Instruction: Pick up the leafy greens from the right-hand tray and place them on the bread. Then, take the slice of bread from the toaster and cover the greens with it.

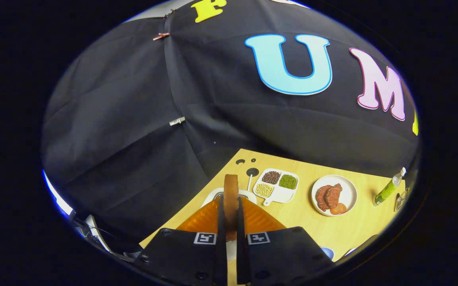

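Note:
A slice of bread (231,198) stands edge-on between my two fingers, which press on both of its faces. My gripper (230,216) is shut on it and holds it above the wooden table (332,230). The slice's brown crust points upward, ahead of the fingertips. Below and just beyond the fingers lies a white toaster (249,194), mostly hidden behind the slice and the fingers.
Beyond the fingers to the right sits a white divided tray (277,195) with three kinds of beans. Farther right is a white plate (350,190) with reddish meat pieces. A green bottle (388,190) stands near the table's right edge. Black cloth hangs behind the table.

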`<action>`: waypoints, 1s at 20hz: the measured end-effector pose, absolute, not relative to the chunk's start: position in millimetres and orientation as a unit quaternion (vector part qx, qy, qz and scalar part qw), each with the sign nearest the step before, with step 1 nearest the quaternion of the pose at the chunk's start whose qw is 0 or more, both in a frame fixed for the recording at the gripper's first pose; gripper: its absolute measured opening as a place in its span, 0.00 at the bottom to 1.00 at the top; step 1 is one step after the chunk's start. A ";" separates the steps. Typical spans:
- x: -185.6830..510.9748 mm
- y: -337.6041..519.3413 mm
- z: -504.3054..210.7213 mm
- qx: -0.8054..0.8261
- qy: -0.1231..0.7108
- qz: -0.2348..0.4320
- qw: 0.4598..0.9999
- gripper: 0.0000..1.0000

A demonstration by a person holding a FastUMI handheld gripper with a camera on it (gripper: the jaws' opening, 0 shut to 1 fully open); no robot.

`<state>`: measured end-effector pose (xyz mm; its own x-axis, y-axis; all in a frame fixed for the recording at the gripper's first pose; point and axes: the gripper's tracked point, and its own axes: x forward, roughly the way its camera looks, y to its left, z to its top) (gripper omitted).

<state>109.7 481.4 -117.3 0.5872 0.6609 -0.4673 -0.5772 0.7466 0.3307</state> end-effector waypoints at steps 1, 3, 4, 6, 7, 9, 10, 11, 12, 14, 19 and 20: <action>108.8 469.8 -110.4 0.079 0.288 0.349 0.888 0.14; 107.2 445.9 -98.9 0.091 0.282 0.346 0.890 0.14; 106.3 432.8 -94.5 0.099 0.279 0.342 0.892 0.14; 104.6 404.7 -86.6 0.116 0.274 0.334 0.894 0.14; 103.8 390.8 -84.1 0.125 0.272 0.332 0.895 0.14; 100.0 363.3 -80.4 0.137 0.263 0.328 0.897 0.14; 96.4 348.6 -81.0 0.140 0.259 0.327 0.898 0.14; 93.1 332.6 -86.7 0.138 0.258 0.321 0.901 0.14; 89.9 316.3 -95.0 0.137 0.259 0.311 0.904 0.14; 80.9 286.6 -112.8 0.141 0.271 0.291 0.907 0.14; 61.8 236.6 -170.5 0.163 0.291 0.241 0.912 0.14; 57.3 233.0 -183.4 0.170 0.298 0.234 0.910 0.13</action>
